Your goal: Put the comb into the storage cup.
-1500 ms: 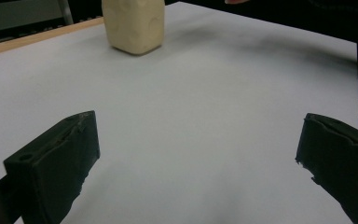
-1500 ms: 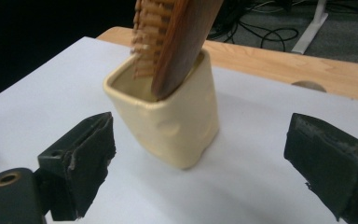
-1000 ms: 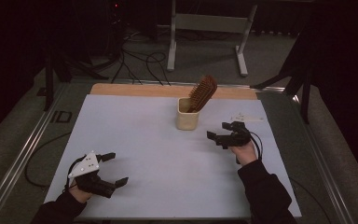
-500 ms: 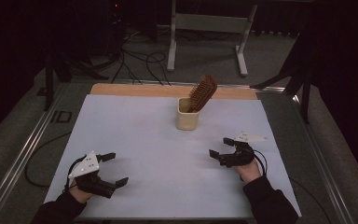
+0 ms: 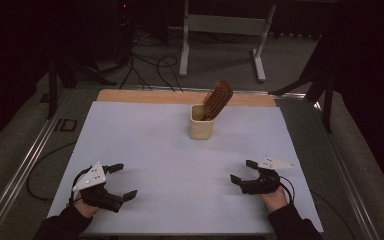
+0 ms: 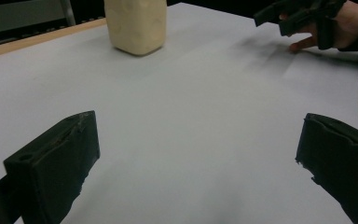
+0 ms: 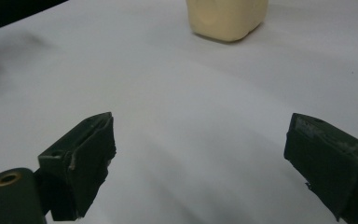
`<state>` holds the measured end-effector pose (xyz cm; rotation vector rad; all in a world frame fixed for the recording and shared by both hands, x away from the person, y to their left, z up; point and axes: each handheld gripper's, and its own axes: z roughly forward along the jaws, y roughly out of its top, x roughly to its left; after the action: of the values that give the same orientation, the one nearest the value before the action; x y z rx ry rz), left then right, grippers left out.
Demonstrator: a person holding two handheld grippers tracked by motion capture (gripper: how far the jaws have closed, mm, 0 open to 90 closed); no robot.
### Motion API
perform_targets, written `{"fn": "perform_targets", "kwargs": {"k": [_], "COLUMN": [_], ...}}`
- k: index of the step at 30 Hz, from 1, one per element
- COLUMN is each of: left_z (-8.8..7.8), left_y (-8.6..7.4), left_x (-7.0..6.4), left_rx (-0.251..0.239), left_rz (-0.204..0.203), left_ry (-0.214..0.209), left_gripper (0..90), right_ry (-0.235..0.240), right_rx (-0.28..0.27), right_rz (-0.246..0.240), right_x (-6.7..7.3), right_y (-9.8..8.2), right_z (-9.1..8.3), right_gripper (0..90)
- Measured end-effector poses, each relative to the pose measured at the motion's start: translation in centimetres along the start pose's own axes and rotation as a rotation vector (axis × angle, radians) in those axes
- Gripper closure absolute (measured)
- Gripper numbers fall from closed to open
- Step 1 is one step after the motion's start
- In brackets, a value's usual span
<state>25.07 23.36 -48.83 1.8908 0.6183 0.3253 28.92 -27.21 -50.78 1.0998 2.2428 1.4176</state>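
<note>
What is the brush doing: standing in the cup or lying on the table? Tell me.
In the cup. The brush stands tilted in the cream cup, bristle head up and leaning right over the rim. Both tools are apart from it.

A brush (image 5: 217, 99) stands tilted in a cream cup (image 5: 201, 122), well ahead of both grippers. The left gripper (image 5: 121, 181) and right gripper (image 5: 243, 171) rest wide-jawed, holding nothing.

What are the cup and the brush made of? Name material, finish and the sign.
Cup: likely matte plastic or glazed ceramic; cream, smooth, with soft rounded corners and faint dimples in the left gripper view. Brush: probably wood; reddish-brown, dull sheen, with rows of pins on its paddle head.
</note>
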Motion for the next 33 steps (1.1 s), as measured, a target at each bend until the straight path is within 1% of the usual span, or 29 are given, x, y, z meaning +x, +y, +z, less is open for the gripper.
{"fn": "perform_targets", "kwargs": {"k": [2, 4, 5, 7, 8, 10, 13, 15, 19, 21, 28, 33], "left_z": [0.0, 0.0, 0.0, 0.0, 0.1, 0.1, 0.0, 0.0, 0.0, 0.0, 0.0, 0.0], "left_y": [0.0, 0.0, 0.0, 0.0, 0.0, 0.0, 0.0, 0.0, -0.1, -0.1, -0.2, -0.2], "left_x": [0.0, 0.0, 0.0, 0.0, -0.1, -0.1, -0.1, -0.1, 0.0, -0.1, 0.0, -0.1], "left_rx": [0.000, 0.000, 0.002, 0.003, 0.006, 0.007, 0.007, 0.007, 0.006, 0.010, 0.012, 0.016], "left_rz": [-0.001, -0.001, -0.001, -0.002, 0.000, 0.003, 0.003, 0.003, 0.006, 0.003, 0.003, 0.006], "left_ry": [0.000, -0.002, -0.001, -0.003, -0.001, -0.002, 0.000, 0.001, 0.003, 0.006, 0.009, 0.010], "left_gripper": [0.0, 0.0, 0.0, 0.0, 0.0, 0.0, 0.0, 0.0, 0.0, 0.1, 0.0, 0.0], "right_ry": [-0.016, -0.033, -0.034, -0.031, -0.030, -0.034, -0.055, -0.061, -0.075, -0.083, -0.082, -0.084], "right_rx": [-0.001, 0.014, 0.010, 0.011, 0.002, 0.002, 0.009, 0.009, -0.009, -0.011, -0.014, -0.002], "right_rz": [-0.025, -0.045, -0.058, -0.063, -0.065, -0.066, -0.068, -0.069, -0.080, -0.077, -0.076, -0.080], "right_x": [0.3, 0.6, 0.7, 0.8, 0.8, 0.8, 0.8, 0.8, 0.5, 0.4, 0.3, 0.4], "right_y": [-0.4, -0.7, -0.9, -1.2, -1.3, -1.5, -1.9, -2.1, -2.0, -1.9, -1.9, -1.9], "right_z": [-0.4, -0.6, -0.8, -1.1, -1.2, -1.5, -1.9, -2.0, -2.2, -2.2, -2.2, -2.2], "right_gripper": [8.4, 8.4, 8.4, 8.4, 8.4, 8.4, 8.4, 8.5, 8.4, 8.4, 8.5, 8.5]}}
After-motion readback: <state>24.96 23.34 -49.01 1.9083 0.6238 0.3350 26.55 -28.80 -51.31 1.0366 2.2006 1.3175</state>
